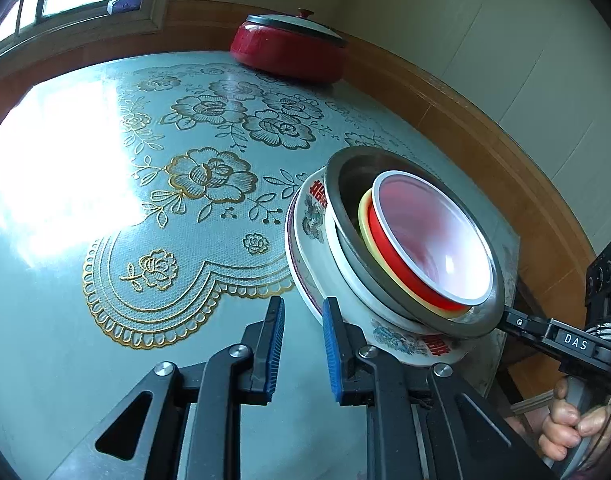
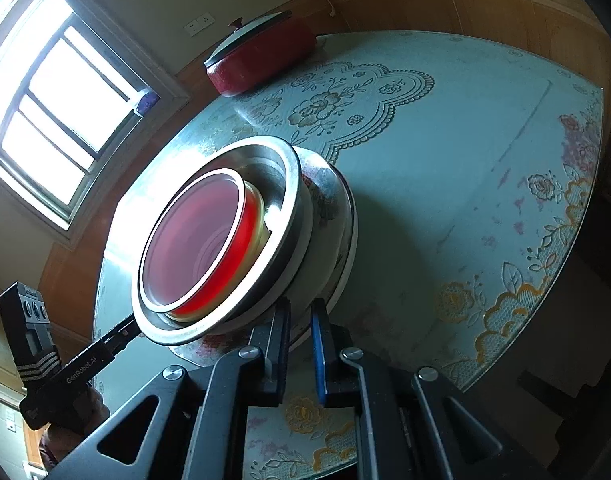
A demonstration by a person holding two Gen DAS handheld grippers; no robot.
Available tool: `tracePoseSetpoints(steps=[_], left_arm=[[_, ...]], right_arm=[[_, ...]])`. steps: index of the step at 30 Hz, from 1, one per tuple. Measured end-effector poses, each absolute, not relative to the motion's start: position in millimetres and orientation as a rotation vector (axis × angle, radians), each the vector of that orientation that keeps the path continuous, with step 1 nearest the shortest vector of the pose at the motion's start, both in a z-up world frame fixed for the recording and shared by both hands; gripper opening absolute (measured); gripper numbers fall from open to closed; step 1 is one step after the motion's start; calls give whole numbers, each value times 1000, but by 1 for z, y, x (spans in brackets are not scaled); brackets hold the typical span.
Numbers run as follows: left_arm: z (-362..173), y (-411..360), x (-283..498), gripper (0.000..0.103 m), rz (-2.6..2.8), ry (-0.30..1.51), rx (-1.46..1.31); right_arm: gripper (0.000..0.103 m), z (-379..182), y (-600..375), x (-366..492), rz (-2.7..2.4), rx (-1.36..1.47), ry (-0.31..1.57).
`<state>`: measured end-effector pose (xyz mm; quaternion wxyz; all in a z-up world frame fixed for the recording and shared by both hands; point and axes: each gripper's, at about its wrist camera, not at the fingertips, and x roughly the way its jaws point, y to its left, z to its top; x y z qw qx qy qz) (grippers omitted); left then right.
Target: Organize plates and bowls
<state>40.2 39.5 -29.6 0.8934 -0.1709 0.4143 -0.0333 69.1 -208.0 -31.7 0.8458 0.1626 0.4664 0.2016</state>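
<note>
A red plastic bowl (image 1: pixel 433 236) and yellow bowl (image 1: pixel 365 220) nest inside a steel bowl (image 1: pixel 345 184) atop a painted porcelain plate (image 1: pixel 311 220) at the table (image 1: pixel 65 360) edge; the left gripper (image 1: pixel 303 344) and right gripper (image 2: pixel 301 344) each clamp the plate's rim.

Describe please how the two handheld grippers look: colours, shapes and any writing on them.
Both are black, with angular linkage arms, triangular cut-outs and round silver rivets. The left gripper and the right gripper have flat fingers lined with ribbed blue pads. Seen from the side, the right one reads "DAS" in white, the left one "GenRobot.AI". Each carries a black block with white stripes.
</note>
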Motion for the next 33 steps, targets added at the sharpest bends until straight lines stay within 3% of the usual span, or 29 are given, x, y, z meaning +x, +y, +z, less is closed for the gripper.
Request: tracePoseSetpoints(steps=[7, 14, 23, 33], left_arm=[[-30, 41, 41, 14, -84, 867, -370], [-25, 46, 25, 31, 2, 837, -383], [-6, 27, -4, 35, 191, 803, -278], [-1, -4, -29, 53, 264, 775, -157]], right_arm=[[9, -29, -205, 66, 431, 306, 987], [11, -30, -206, 63, 456, 301, 1001], [21, -16, -211, 38, 389, 129, 909], [30, -1, -210, 1, 293, -5, 789]])
